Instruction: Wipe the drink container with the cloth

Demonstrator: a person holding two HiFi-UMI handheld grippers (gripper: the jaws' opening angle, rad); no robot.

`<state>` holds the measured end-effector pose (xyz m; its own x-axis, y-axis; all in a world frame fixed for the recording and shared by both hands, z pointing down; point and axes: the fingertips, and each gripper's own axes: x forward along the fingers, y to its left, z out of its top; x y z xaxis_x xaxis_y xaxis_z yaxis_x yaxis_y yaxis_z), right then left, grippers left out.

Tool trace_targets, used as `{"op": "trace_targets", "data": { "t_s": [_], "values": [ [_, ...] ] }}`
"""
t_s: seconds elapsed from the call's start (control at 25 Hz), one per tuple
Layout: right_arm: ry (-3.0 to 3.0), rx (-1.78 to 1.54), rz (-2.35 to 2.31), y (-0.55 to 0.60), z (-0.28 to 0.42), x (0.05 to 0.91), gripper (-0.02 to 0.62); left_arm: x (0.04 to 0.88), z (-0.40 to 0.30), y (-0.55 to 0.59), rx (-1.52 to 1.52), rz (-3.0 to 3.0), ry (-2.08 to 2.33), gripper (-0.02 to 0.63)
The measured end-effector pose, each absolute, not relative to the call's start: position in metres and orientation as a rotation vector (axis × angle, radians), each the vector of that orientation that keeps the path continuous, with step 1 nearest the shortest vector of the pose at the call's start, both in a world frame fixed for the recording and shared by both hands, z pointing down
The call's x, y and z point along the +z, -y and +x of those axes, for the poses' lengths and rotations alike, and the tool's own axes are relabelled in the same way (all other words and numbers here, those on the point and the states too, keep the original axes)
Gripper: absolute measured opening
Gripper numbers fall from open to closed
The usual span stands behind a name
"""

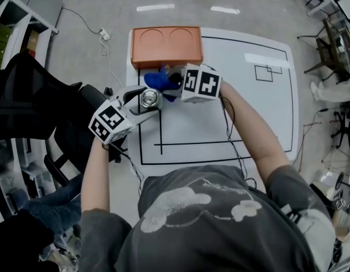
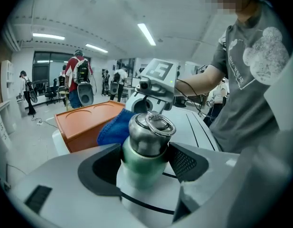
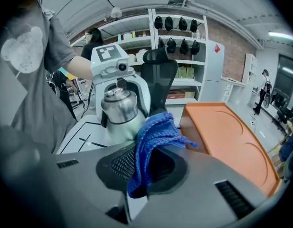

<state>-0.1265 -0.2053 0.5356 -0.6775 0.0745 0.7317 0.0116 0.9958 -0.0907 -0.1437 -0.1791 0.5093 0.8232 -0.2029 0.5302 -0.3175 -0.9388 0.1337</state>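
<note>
1. While the left gripper (image 2: 144, 165) clamps the drink container (image 2: 146, 141), its fingers (image 2: 186, 163) stand wide and press on either side of the green body. They sit just under the steel cap with its ring handle.
2. Over to the head view: the container (image 1: 149, 99) shows cap-up over the left part of the white bench (image 1: 248, 106). It's just in front of the orange tray (image 1: 166, 45). Whether its base touches the bench, I can't tell.
3. Across from it comes the right gripper (image 3: 146, 167), fingers (image 3: 120, 163) pinched narrow on the blue cloth (image 3: 153, 137). Folds hang down between the pads and bunch out ahead of them.
4. That bunched end looks to be right against the container's side, on the side nearer the tray.
5. Both grippers face each other closely, and the container is between them.
6. The tray sits at the far edge of the bench and shows two round recesses.
7. Off to the left of the bench stands a black office chair (image 1: 27, 95).
</note>
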Motion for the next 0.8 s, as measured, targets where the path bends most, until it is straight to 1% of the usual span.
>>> {"op": "trace_targets", "data": {
  "t_s": [0.4, 0.64, 0.8],
  "values": [
    [2.219, 0.121, 0.026, 0.204, -0.124, 0.571, 0.041, 0.51, -0.145, 0.18, 0.696, 2.786, 0.46, 0.313],
    [2.247, 0.184, 0.233, 0.208, -0.118, 0.565, 0.043, 0.51, -0.15, 0.18, 0.623, 2.752, 0.569, 0.313],
    [2.244, 0.184, 0.398, 0.207, -0.108, 0.553, 0.043, 0.501, -0.161, 0.178, 0.52, 2.726, 0.682, 0.321]
  ]
}}
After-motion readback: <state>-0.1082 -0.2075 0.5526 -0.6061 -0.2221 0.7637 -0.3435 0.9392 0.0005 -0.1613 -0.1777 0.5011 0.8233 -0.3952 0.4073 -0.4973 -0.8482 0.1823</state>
